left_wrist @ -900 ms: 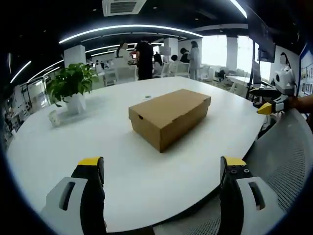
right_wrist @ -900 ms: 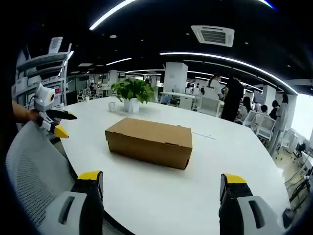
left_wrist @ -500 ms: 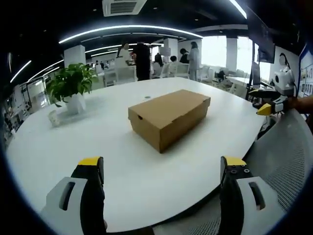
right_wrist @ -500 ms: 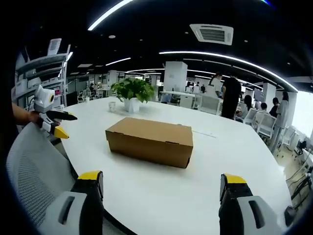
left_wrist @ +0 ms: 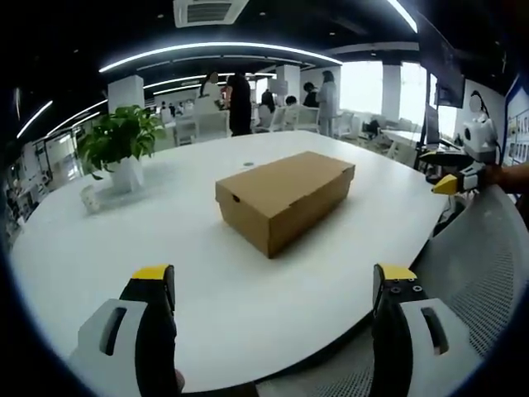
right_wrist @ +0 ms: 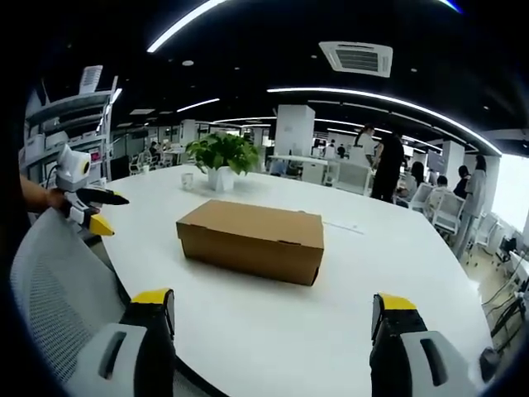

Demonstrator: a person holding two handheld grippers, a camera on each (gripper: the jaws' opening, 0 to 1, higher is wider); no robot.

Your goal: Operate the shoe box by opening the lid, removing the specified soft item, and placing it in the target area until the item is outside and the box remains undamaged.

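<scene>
shoe box [left_wrist: 285, 198] closed, lid on, mid white table [left_wrist: 99, 248], potted plant [left_wrist: 120, 145] well beyond it, left gripper [left_wrist: 273, 285] and right gripper [right_wrist: 273, 310] both spread, short of the box, holding nothing.

No text, label, brand, number or sign can be read in either view. The brown cardboard shoe box [left_wrist: 285, 198] [right_wrist: 251, 239] on the white worktop [left_wrist: 198, 273] [right_wrist: 273, 322] has plain sides with no print that can be made out. On the wall at the far right of the left gripper view there are posters [left_wrist: 519, 124], but they are too small and blurred to read.
</scene>
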